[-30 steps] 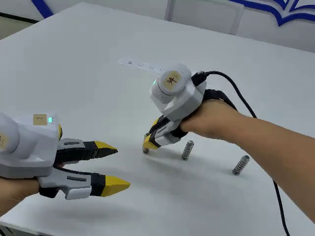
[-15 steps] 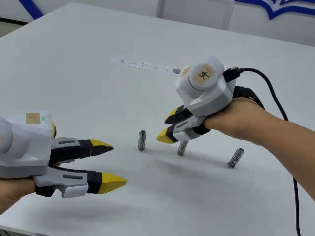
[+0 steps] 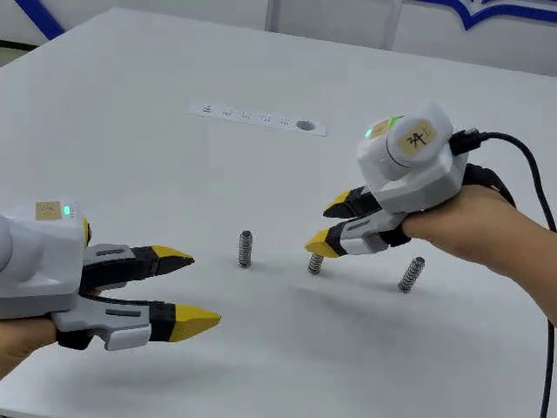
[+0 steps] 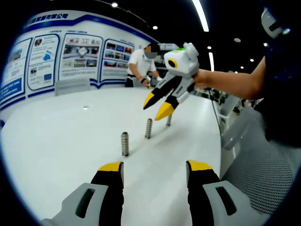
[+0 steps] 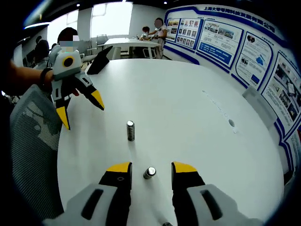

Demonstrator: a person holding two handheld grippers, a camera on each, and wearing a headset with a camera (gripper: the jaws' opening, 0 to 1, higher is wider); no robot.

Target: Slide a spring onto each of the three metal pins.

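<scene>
Three metal springs stand upright on pins in a row on the white table (image 3: 130,131): a left spring (image 3: 245,249), a middle spring (image 3: 316,263) and a right spring (image 3: 411,274). My right gripper (image 3: 327,226) hovers open just above the middle spring, touching nothing. In the right gripper view that spring's top (image 5: 150,172) shows between my open right gripper (image 5: 151,168) jaws, with the left spring (image 5: 130,130) beyond. My left gripper (image 3: 184,290) is open and empty near the front left; the left gripper view (image 4: 155,167) has it aimed at the springs (image 4: 125,143).
A flush socket strip (image 3: 257,117) lies in the table behind the springs. A black cable (image 3: 522,165) trails from the right gripper off to the right. A mesh chair (image 4: 263,160) stands beside the table, and people stand far back in the room.
My right gripper has lifted off the left spring and travelled right to above the middle spring. The left gripper has stayed about where it was.
</scene>
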